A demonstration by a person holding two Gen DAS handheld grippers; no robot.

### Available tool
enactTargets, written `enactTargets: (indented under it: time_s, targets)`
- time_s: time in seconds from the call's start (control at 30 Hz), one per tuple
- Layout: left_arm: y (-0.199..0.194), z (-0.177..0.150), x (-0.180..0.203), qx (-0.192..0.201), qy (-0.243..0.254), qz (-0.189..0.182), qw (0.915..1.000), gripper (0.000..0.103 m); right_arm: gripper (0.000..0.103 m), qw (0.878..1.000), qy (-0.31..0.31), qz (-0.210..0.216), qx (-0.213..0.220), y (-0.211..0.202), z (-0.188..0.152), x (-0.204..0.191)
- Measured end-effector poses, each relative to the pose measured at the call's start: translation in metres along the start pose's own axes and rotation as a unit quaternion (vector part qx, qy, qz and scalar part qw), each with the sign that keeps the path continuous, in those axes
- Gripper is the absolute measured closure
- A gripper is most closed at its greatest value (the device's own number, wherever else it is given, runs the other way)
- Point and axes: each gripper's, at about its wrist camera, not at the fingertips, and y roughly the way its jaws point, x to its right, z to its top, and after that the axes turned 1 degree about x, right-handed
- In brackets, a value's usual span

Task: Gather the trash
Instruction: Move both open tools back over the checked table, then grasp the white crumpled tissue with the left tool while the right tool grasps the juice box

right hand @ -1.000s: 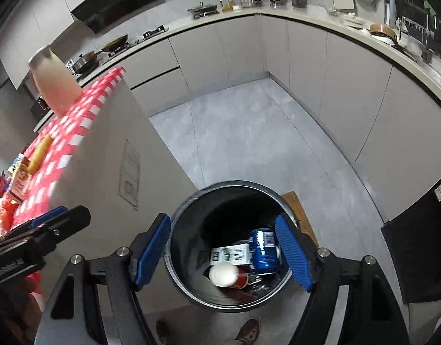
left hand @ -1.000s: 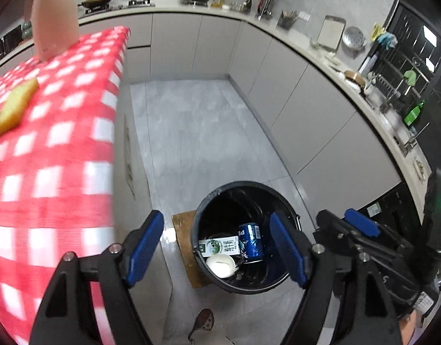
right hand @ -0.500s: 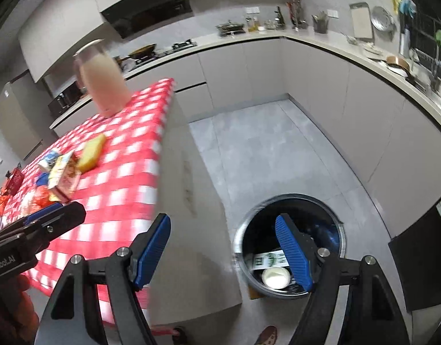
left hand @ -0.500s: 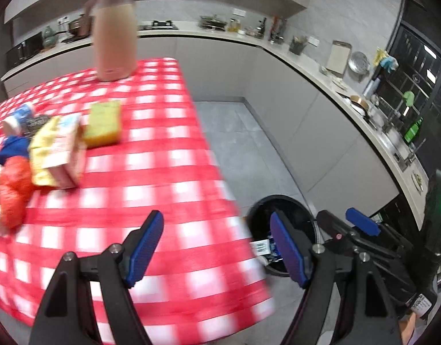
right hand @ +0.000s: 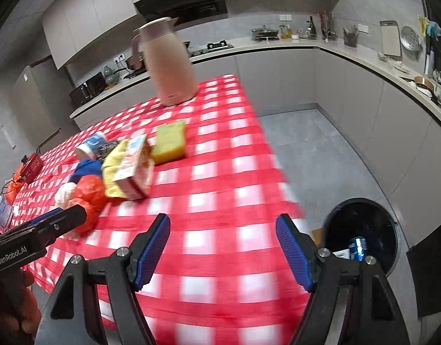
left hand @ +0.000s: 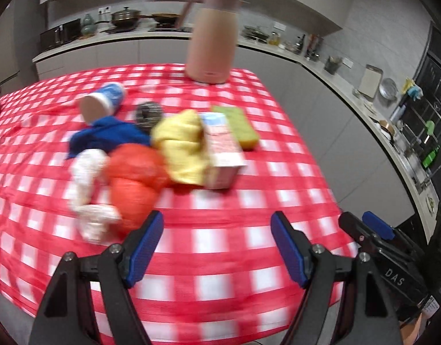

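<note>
A heap of items lies on the red-checked table [left hand: 220, 258]: a pink milk carton [left hand: 221, 149], a yellow cloth [left hand: 183, 146], an orange bag [left hand: 134, 172], white crumpled plastic [left hand: 88, 192], a blue cloth [left hand: 108, 136], a blue paper cup [left hand: 102, 103] on its side, a steel scourer [left hand: 148, 112] and a green-yellow sponge [left hand: 237, 126]. My left gripper [left hand: 217, 248] is open and empty, just short of the heap. My right gripper [right hand: 223, 254] is open and empty over the table's near edge. The black bin [right hand: 364, 235] stands on the floor to the right, with a blue can [right hand: 358, 247] inside.
A tall pink jug [left hand: 211, 37] stands at the table's far edge. The carton [right hand: 134, 169] and sponge [right hand: 170, 142] also show in the right wrist view. Grey cabinets and a cluttered counter [right hand: 392, 66] ring the room. Grey floor [right hand: 321, 149] lies between table and cabinets.
Both grippers have swung up and left from over the bin to face the table. The heap of items has come into view. Both stay open and empty.
</note>
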Motion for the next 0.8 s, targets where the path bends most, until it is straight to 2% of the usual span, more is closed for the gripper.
enactTargets:
  time_s: [0.2,0.33,0.8]
  targets:
    - [-0.003,0.006,-0.056,-0.001,-0.011,0.020,0.9997,0.025,0.025,1.000,0.000,0.004,-0.006,0.014,-0.005,-0.050]
    - [-0.001,0.010,-0.078,-0.005,-0.022,0.029,0.9993,0.025,0.025,1.000,-0.005,0.010,-0.014,0.022,-0.007,-0.075]
    - [0.024,0.021,-0.119,-0.008,-0.062,0.082,0.9947,0.025,0.025,0.998,-0.031,0.045,-0.037,0.073,0.020,-0.096]
